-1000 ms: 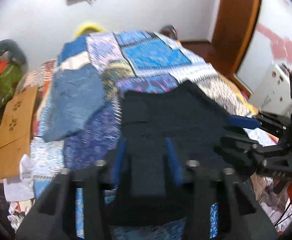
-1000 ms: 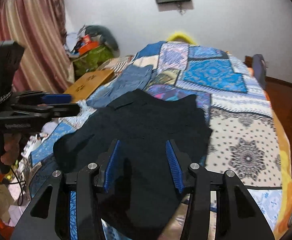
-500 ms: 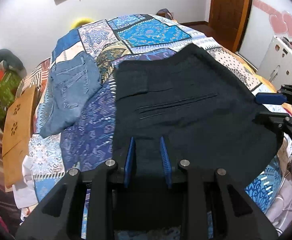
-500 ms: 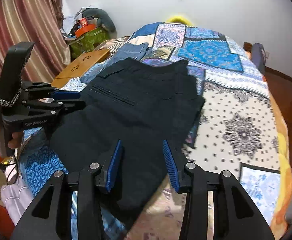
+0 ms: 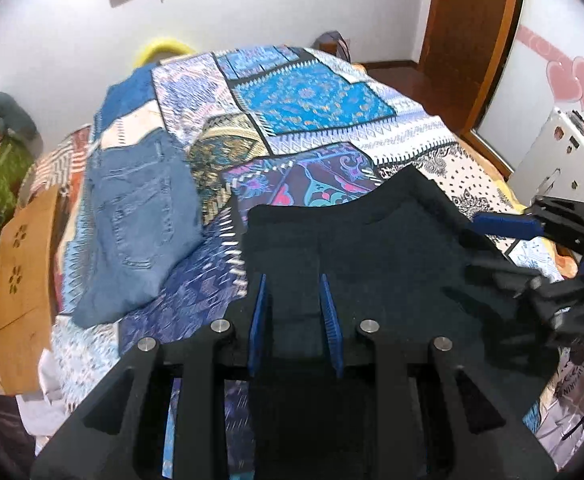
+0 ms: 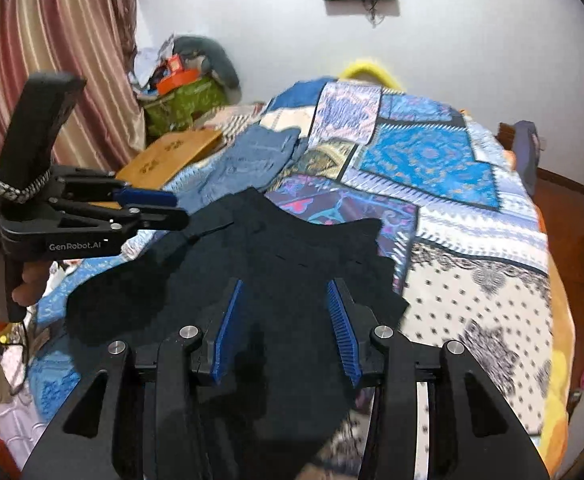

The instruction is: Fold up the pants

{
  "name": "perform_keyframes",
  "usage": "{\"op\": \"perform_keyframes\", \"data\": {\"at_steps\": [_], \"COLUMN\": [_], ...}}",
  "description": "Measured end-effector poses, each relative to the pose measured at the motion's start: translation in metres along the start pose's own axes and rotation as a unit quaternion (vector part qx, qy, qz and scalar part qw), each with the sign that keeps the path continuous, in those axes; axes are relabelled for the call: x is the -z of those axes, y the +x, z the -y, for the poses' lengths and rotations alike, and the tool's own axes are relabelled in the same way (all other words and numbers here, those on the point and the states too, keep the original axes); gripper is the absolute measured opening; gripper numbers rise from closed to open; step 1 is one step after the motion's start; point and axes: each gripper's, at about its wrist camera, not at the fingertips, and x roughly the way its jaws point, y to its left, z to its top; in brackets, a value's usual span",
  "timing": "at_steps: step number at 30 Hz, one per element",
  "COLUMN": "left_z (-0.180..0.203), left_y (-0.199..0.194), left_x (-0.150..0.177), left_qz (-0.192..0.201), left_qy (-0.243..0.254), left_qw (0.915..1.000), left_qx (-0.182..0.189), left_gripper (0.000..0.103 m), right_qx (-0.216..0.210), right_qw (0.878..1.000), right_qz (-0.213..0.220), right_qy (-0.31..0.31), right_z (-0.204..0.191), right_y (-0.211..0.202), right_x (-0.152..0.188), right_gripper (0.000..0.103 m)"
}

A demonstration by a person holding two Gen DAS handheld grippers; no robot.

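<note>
A bed covered in a patchwork quilt of blue, purple and white printed squares [image 5: 316, 96] fills most of both views. On its near half lie the dark navy pants [image 5: 372, 256], their cloth bunched and rumpled, the far edge curling up over a purple patch of the quilt and the near part hanging toward the cameras. To the left of them, apart on the quilt, lies a folded pair of light blue denim jeans [image 5: 139, 216]. A tan wooden board with flower cut-outs [image 5: 23, 264] stands at the left side of the bed. The left hand-held gripper [image 5: 294, 312] has its blue-padded fingers set apart on either side of a fold of the pants, not pressed together. The right hand-held gripper [image 6: 287, 324] is spread wide above the dark cloth, gripping nothing that shows.
</note>
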Motion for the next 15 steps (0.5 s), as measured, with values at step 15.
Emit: {"op": "perform_keyframes", "data": {"at_steps": [15], "left_z": [-0.026], "left_y": [0.039], "left_x": [-0.008], "left_qz": [-0.011], "left_qy": [-0.021], "left_qw": [0.9995], "left_qx": [-0.023], "left_gripper": [0.050], "right_qx": [0.012], "right_qw": [0.999], "right_qz": [-0.032], "right_qy": [0.019], "right_z": [0.034], "right_y": [0.013], "right_x": [0.006], "right_gripper": [0.025]}}
